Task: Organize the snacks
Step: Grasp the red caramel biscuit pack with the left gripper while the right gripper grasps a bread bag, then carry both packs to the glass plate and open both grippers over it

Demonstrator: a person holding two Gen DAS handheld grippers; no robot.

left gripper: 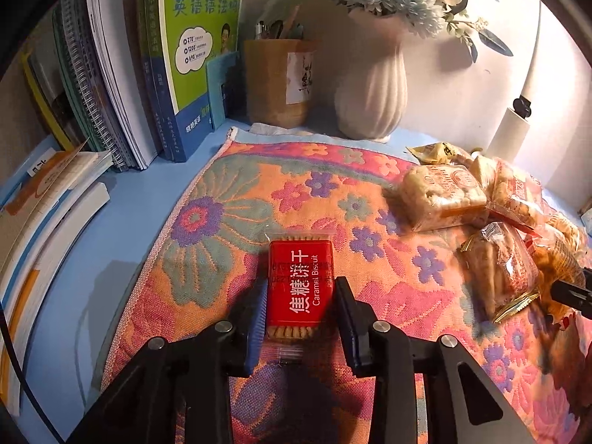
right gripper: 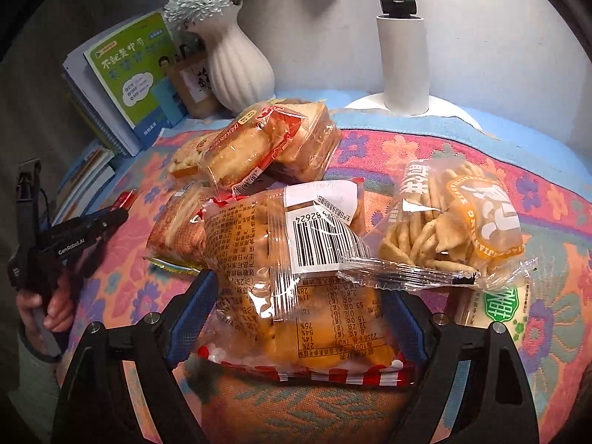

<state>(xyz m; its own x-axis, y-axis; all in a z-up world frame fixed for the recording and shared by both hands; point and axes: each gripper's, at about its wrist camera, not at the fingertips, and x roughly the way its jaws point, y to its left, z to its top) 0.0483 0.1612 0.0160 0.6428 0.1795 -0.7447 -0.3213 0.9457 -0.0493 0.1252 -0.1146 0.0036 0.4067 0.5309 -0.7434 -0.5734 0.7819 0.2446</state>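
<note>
On the floral towel (left gripper: 229, 199), to the left of the heap of snack packets, the left gripper (left gripper: 300, 298) points steeply down with its blue-padded fingers (left gripper: 259, 307) pressed against both long sides of a red caramel biscuit pack (left gripper: 301, 285), which lies flat on the towel. A hand (right gripper: 48, 303) wrapped round the grip of that tool shows at the left edge of the right wrist view. The right gripper (right gripper: 296, 310) is tilted down over the near side of the heap, jaws spread wide with a clear pastry packet with a barcode label (right gripper: 292, 259) between them; whether the pads actually press it cannot be told. A bag of fried crisp sticks (right gripper: 451, 229) overlaps that packet's right side, and a red-trimmed bread packet (right gripper: 259, 148) is piled just behind it. Beyond the towel's far edge stand a white ribbed vase (left gripper: 372, 88), a brown pen holder (left gripper: 277, 81) left of it, upright books (left gripper: 177, 59) further left, and a white lamp base (right gripper: 403, 63) to the right.
</note>
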